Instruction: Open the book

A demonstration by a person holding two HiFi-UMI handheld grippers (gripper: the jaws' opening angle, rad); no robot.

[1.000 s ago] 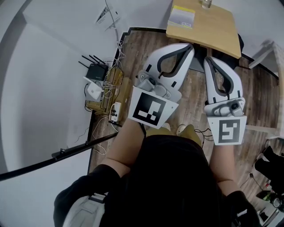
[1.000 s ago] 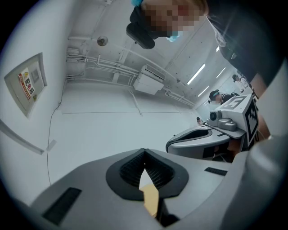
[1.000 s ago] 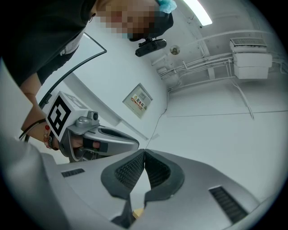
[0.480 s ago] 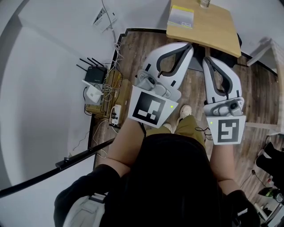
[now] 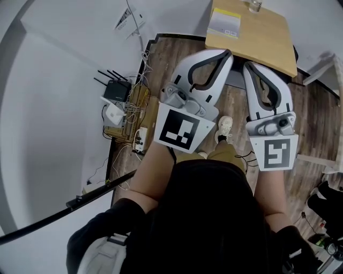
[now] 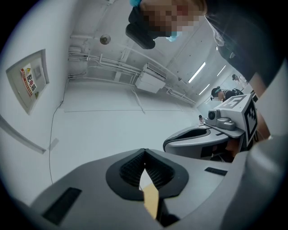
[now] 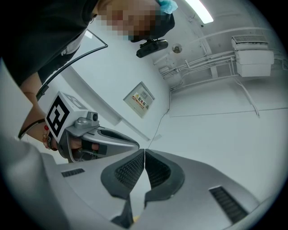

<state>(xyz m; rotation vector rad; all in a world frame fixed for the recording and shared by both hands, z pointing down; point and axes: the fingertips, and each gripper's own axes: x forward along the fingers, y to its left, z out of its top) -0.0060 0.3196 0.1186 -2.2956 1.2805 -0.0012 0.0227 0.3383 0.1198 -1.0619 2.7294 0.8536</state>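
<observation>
A yellow-and-grey book (image 5: 224, 23) lies shut on the near left corner of a wooden table (image 5: 262, 40), seen at the top of the head view. My left gripper (image 5: 228, 52) is shut and empty, its tips just short of the table's front edge below the book. My right gripper (image 5: 247, 65) hangs beside it, also shut with nothing held. In the left gripper view the left gripper (image 6: 144, 151) points up at a white wall, with the right gripper (image 6: 211, 134) beside it. The right gripper (image 7: 144, 151) in its own view faces the wall too. Neither gripper view shows the book.
A glass (image 5: 255, 5) stands at the table's far edge. On the floor at left sit a black router (image 5: 117, 89), a white box and tangled cables on a low wooden stand (image 5: 134, 109). A black rod (image 5: 80, 199) slants across the lower left. The person's shoe (image 5: 225, 126) is on the wood floor.
Both grippers have moved a little toward the table, side by side and still shut. The person's foot has stepped forward between them.
</observation>
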